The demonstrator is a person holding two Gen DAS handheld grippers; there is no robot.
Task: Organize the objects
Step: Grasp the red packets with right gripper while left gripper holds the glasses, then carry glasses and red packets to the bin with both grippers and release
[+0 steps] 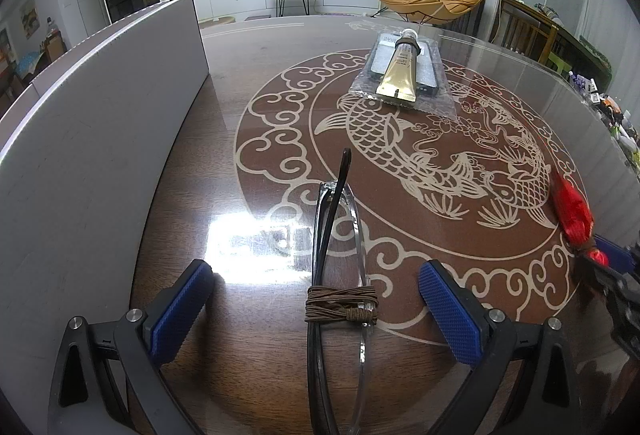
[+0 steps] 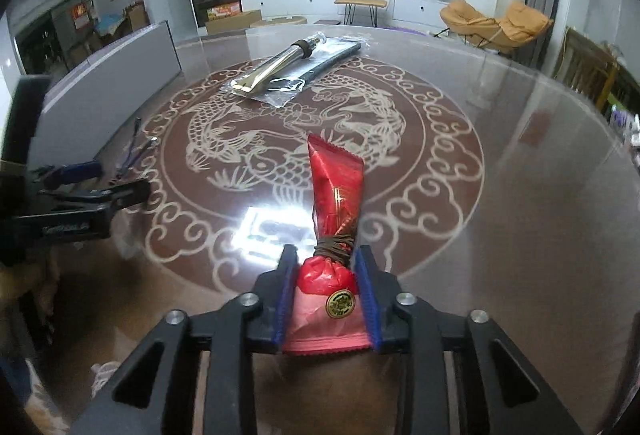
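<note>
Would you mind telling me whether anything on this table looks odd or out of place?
Two things have brown cord wound around them: the folded glasses between the left gripper's open fingers, and the red packet in the right gripper. The gold tube lies slantwise atop a bagged dark case.

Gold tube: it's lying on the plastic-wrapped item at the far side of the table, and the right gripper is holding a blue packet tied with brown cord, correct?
Not quite. The packet in the right gripper is red, not blue, as the right wrist view shows. The gold tube does lie on the plastic-wrapped item, and brown cord is tied around the packet.
</note>
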